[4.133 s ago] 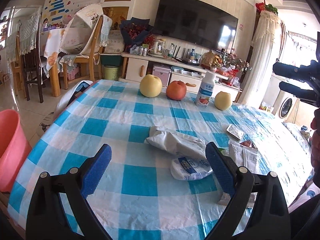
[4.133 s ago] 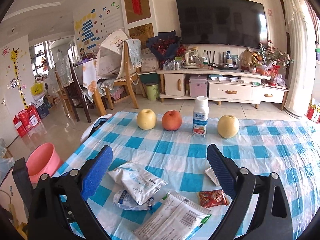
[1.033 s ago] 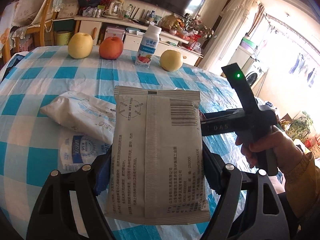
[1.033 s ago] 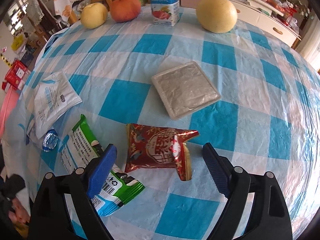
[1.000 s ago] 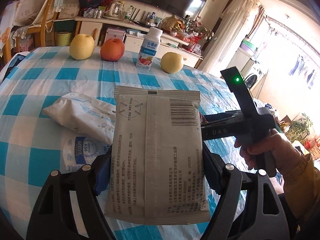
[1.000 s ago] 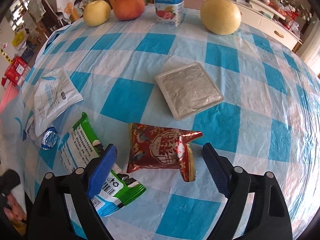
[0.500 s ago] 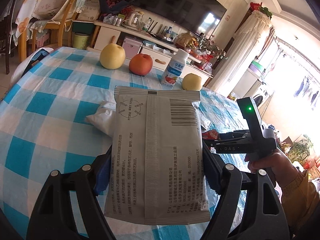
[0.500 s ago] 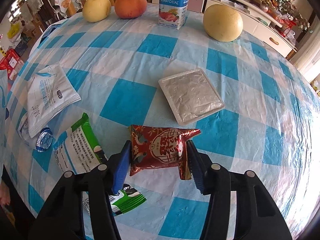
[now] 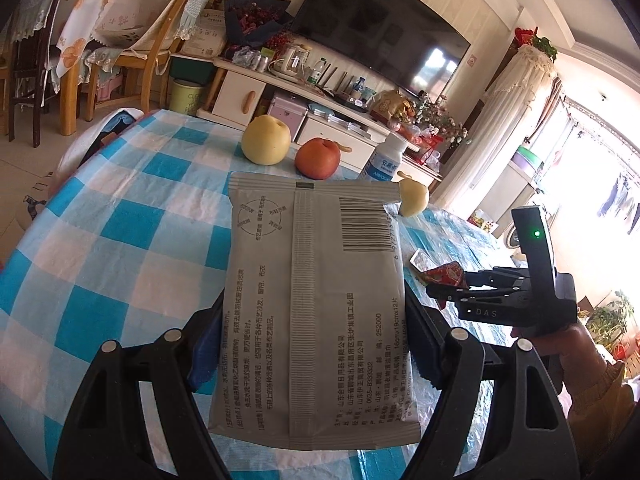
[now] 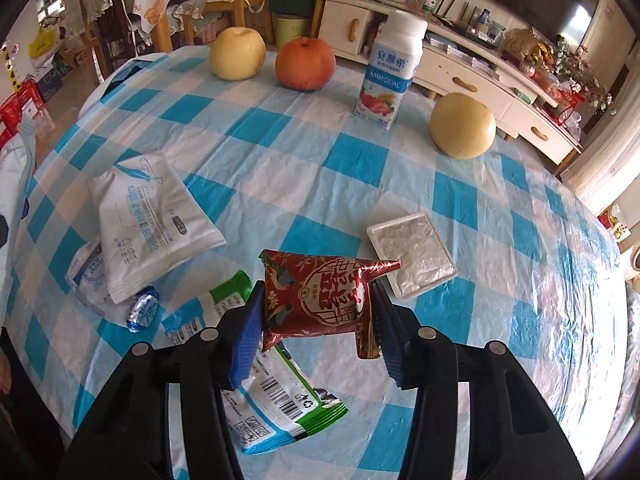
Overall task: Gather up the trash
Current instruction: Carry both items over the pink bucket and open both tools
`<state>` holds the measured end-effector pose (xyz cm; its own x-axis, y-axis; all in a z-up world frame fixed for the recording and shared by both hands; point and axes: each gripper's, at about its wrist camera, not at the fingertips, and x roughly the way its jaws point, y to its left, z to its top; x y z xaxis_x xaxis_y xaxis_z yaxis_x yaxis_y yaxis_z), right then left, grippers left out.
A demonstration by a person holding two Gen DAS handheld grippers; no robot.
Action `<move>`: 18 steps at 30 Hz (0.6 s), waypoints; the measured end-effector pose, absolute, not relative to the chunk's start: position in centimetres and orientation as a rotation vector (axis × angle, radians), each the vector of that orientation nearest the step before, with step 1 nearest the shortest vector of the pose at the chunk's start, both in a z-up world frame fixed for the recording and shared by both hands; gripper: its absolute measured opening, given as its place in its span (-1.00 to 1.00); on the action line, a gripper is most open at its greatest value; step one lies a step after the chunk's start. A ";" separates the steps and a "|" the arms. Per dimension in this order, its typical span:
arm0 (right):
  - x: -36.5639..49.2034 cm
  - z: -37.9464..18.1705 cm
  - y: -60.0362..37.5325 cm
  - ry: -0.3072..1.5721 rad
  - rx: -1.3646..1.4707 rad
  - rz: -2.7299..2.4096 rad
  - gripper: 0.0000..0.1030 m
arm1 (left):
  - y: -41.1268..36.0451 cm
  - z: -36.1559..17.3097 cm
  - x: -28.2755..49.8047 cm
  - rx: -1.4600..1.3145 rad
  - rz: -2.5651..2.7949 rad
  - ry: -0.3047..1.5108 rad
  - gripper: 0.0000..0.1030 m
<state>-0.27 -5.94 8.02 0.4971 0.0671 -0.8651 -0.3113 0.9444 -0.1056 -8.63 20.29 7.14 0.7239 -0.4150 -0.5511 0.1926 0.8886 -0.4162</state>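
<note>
The grey packet (image 9: 316, 308), the biggest piece of trash, stands upright, clamped across its width in the left gripper (image 9: 316, 344); it looks light, flat and crinkly, best pinched by its edges. The smaller red wrapper (image 10: 316, 300), soft and slippery-looking, is pinched in the right gripper (image 10: 316, 332), whose jaws have just closed on it, above the table (image 10: 500, 280). On the cloth lie one white pouch (image 10: 148, 220), one green-edged packet (image 10: 264, 396), one foil tray (image 10: 412, 250); three fruits and one bottle (image 10: 388, 68) stand behind.

Your table (image 10: 280, 148), checked cloth: past the milk bottle (image 10: 388, 76) lie two pears, an apple; nearer, foil tray (image 10: 412, 256), white pouch (image 10: 148, 224), green wrapper (image 10: 280, 408).
</note>
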 end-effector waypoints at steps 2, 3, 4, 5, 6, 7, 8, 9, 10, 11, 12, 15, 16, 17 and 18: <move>-0.6 8.9 -5.0 0.996 -0.275 0.237 0.02 | 20.8 7.4 -8.8 -0.347 -0.335 0.671 0.50; -0.8 9.3 -4.5 0.979 -0.281 0.242 0.02 | 21.0 7.6 -9.0 -0.348 -0.331 0.665 0.50; -0.9 9.7 -4.0 0.964 -0.283 0.249 0.02 | 21.2 7.8 -9.2 -0.348 -0.327 0.658 0.50; -1.1 10.2 -3.4 0.948 -0.281 0.259 0.02 | 21.5 8.0 -9.4 -0.348 -0.320 0.647 0.50; -1.3 10.6 -2.9 0.933 -0.275 0.269 0.02 | 21.8 8.2 -9.5 -0.348 -0.314 0.639 0.50; -1.5 11.1 -2.3 0.920 -0.268 0.282 0.02 | 22.2 8.4 -9.7 -0.350 -0.308 0.629 0.50; -1.7 11.5 -1.7 0.908 -0.262 0.295 0.02 | 22.6 8.6 -9.9 -0.353 -0.301 0.619 0.50; -1.9 12.0 -1.0 0.897 -0.256 0.310 0.02 | 23.0 8.8 -10.1 -0.358 -0.294 0.608 0.51; -2.1 12.4 -0.4 0.885 -0.252 0.327 0.02 | 23.4 9.1 -10.3 -0.361 -0.286 0.599 0.51; -2.3 12.8 0.4 0.872 -0.252 0.344 0.02 | 23.9 9.4 -10.5 -0.364 -0.274 0.586 0.51; -2.6 13.1 1.1 0.862 -0.255 0.355 0.02 | 24.4 9.6 -10.7 -0.366 -0.263 0.575 0.51; -3.3 13.9 3.7 0.826 -0.275 0.390 0.02 | 26.1 10.3 -11.2 -0.392 -0.234 0.541 0.51; -3.6 14.3 4.6 0.813 -0.279 0.406 0.02 | 26.7 10.5 -11.4 -0.402 -0.219 0.528 0.51; -4.0 14.7 5.6 0.800 -0.279 0.428 0.02 | 27.4 10.7 -11.7 -0.411 -0.202 0.513 0.51; -4.3 14.9 6.5 0.792 -0.277 0.449 0.02 | 28.3 10.9 -12.0 -0.424 -0.179 0.496 0.51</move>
